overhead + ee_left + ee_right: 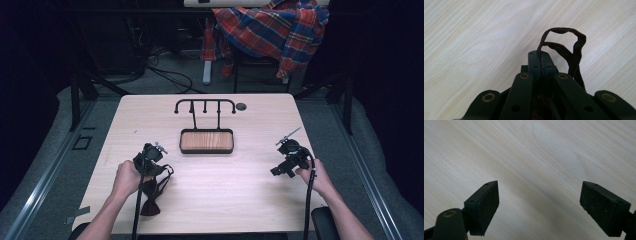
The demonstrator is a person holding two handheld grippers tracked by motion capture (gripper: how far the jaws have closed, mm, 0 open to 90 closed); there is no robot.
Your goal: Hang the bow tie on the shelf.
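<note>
A dark bow tie (150,199) lies on the light wooden table (225,185) near its front left edge. Its thin strap (571,47) curls up in a loop. My left gripper (540,58) is shut on that strap, with the pads pressed together around it. In the high view the left gripper (152,167) sits just above the bow tie, in the person's left hand. My right gripper (540,195) stands open over bare wood, with nothing between its pads. In the high view the right gripper (278,172) is at the table's right side.
A black stand with several hooks (205,106) rises from a wooden tray (206,141) at the table's middle back. A cable hole (241,106) lies beside it. Behind the table, a plaid shirt (272,27) hangs over a chair and cables run over the floor.
</note>
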